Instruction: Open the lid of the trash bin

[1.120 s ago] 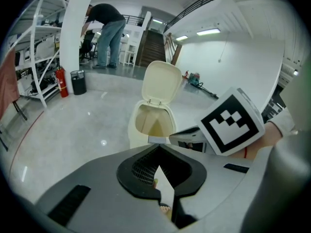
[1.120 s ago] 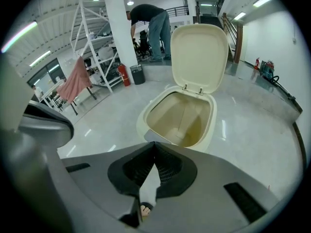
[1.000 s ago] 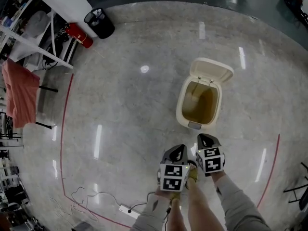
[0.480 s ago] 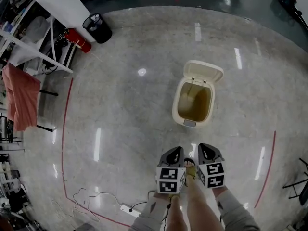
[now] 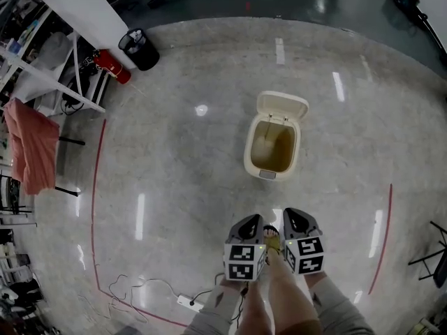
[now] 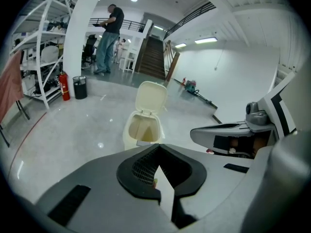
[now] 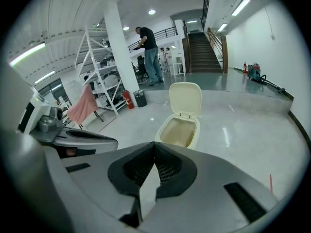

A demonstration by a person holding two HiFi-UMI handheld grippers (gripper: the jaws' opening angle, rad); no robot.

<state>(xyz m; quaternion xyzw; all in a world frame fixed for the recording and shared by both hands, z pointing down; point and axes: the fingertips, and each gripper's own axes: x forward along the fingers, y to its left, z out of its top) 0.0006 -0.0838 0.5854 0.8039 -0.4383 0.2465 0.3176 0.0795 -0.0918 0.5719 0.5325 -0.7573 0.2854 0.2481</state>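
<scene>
The trash bin [image 5: 272,147] stands on the floor [image 5: 174,187] with its lid [image 5: 282,107] already up, hinged at the far rim and leaning back from the mouth. The bin is cream plastic, a rounded rectangle with smooth walls, and its hollow looks tan-brown inside. A small grey tab [image 5: 267,174] sits at its near edge.

Nearer the person than the bin, and well apart from it, the left claw [image 5: 251,223] and the right claw [image 5: 296,219] are held side by side and point toward it. Each claw's own view shows its dark ribbed jaws closed tip to tip with nothing in them. A stretch of glossy, grey speckled floor lies between them and the bin.

Far left of the bin and beyond it stand a black waste basket [image 5: 142,47], a red fire extinguisher [image 5: 112,65] and a white shelf rack [image 5: 63,68] with a salmon cloth [image 5: 28,149] hanging beside it. A thin red line [image 5: 93,208] curves across the floor left of the bin. A white power strip [image 5: 188,303] with a loose cable lies left of the claws. Behind the bin, a person [image 6: 108,38] stands near a staircase [image 6: 153,57].
</scene>
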